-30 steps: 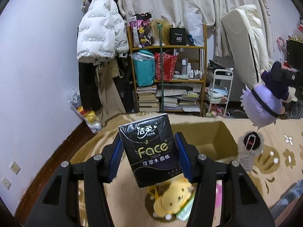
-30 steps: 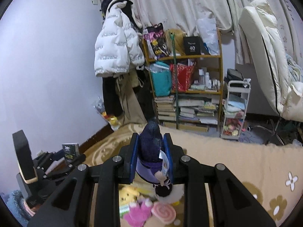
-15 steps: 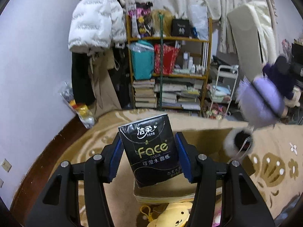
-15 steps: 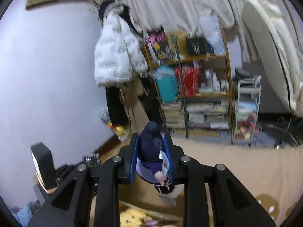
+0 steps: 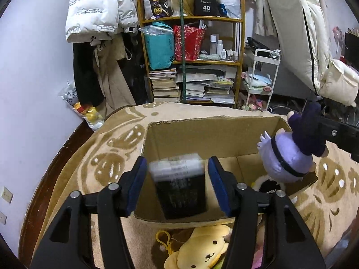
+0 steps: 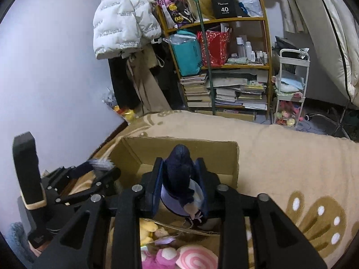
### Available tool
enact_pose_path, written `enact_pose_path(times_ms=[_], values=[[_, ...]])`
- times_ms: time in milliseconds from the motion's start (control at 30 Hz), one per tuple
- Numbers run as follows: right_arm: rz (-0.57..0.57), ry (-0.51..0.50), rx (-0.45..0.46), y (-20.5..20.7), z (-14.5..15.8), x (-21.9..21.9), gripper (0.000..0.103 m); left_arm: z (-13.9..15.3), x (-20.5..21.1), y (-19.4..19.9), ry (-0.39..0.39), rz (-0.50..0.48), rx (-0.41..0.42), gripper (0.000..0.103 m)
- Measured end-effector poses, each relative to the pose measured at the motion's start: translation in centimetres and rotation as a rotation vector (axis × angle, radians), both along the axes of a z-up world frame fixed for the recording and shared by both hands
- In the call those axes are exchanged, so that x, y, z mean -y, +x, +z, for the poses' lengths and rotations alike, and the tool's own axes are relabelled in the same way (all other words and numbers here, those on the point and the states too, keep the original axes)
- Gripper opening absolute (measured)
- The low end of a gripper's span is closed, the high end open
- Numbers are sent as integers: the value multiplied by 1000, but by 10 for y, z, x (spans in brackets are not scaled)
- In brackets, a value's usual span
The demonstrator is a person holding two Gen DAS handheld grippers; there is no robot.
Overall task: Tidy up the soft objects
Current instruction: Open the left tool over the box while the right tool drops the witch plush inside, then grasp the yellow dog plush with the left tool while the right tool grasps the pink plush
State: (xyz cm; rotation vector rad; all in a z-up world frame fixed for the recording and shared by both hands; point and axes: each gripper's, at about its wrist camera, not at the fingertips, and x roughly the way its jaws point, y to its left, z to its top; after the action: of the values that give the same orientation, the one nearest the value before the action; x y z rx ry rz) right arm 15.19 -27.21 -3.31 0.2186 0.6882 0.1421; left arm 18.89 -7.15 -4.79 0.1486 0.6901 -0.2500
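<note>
Over an open cardboard box on a patterned blanket: left gripper with fingers spreading, a gap visible on each side of the black tissue pack, which shows motion-blurred between them and appears to be dropping free into the box. To the right, right gripper with fingers just beginning to part yet apparently touching the dark hood of a purple plush doll, the doll hanging head-down at the box's right wall in the left wrist view. Best done, by the look of it, by holding both grippers well inside the rim while the fingers part, so that each item falls to the floor of the box rather than catching on a wall or tipping out; the doll sits close to the right edge and would be safer nudged toward the centre before full release. Inside the box: bare cardboard floor for the most part, plus a dark, fluffy-edged piece low at the right, seemingly part of the doll. Outside it, just before the near wall: a yellow dog plush with a keyring loop, a pink plush and a pink swirl-patterned soft toy, none yet boxed. Task judged under way, several soft things left to gather.
</note>
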Motion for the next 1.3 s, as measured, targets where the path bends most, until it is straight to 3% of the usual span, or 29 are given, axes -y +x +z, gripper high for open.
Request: enact_pose_path(times_ms=[67, 167, 267, 400, 567, 833, 1300], values=[[1, 22, 8, -3, 2, 1, 37, 2, -3, -1, -4, 4, 6, 65], [-6, 34, 16, -9, 6, 3, 58, 6, -8, -6, -4, 13, 17, 76], [-13, 34, 35, -18, 13, 5, 65, 11, -15, -11, -8, 27, 25, 83], [-21, 35, 51, -34, 18, 5, 94, 17, -25, -21, -16, 38, 28, 90], [-26, 34, 26, -53, 14, 5, 101, 17, -39, -35, -22, 54, -6, 94], [-38, 37, -14, -83, 4, 6, 101, 20, -56, -62, -26, 82, -54, 95], [-22, -40, -31, -113, -5, -7, 101, 11, -62, -94, 25, 97, -115, 95]])
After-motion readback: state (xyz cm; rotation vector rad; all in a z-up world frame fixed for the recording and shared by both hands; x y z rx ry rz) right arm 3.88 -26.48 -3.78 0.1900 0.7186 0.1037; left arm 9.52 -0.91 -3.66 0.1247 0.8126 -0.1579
